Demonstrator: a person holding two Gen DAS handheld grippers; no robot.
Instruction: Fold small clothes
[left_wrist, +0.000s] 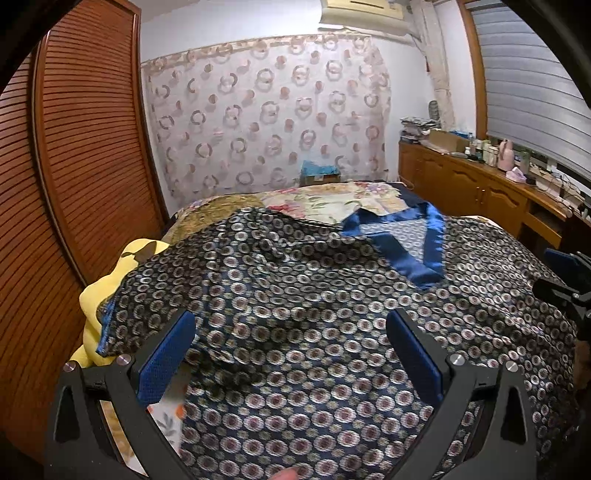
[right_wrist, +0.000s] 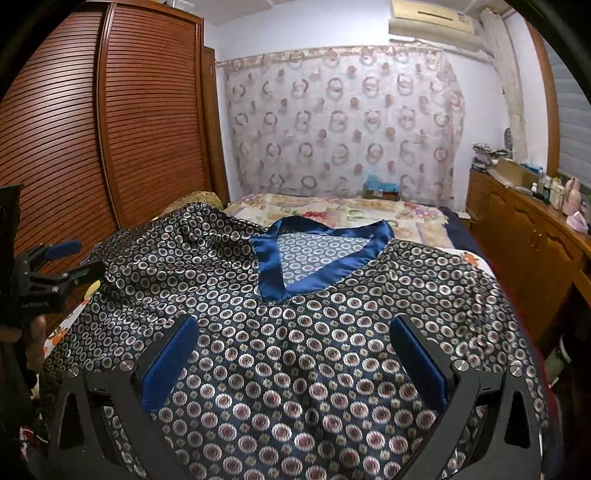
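A dark blue satin top (left_wrist: 303, 332) (right_wrist: 295, 350) with a ring pattern and a blue V-neck band (right_wrist: 284, 254) (left_wrist: 413, 243) lies spread on the bed, collar away from me. Its left sleeve (left_wrist: 207, 251) is rumpled and partly folded over. My left gripper (left_wrist: 291, 354) hovers open over the top's lower left part, nothing between its blue pads. My right gripper (right_wrist: 295, 354) stands open over the middle of the top, below the neckline. The right tool's edge (left_wrist: 569, 280) shows at the far right of the left wrist view; the left tool (right_wrist: 44, 280) shows in the right wrist view.
A yellow cloth (left_wrist: 99, 295) lies under the top's left edge. A floral bedspread (right_wrist: 332, 212) covers the far bed. A louvered wooden wardrobe (right_wrist: 110, 129) stands left, a cluttered wooden cabinet (right_wrist: 528, 236) right, a curtain (right_wrist: 340, 122) behind.
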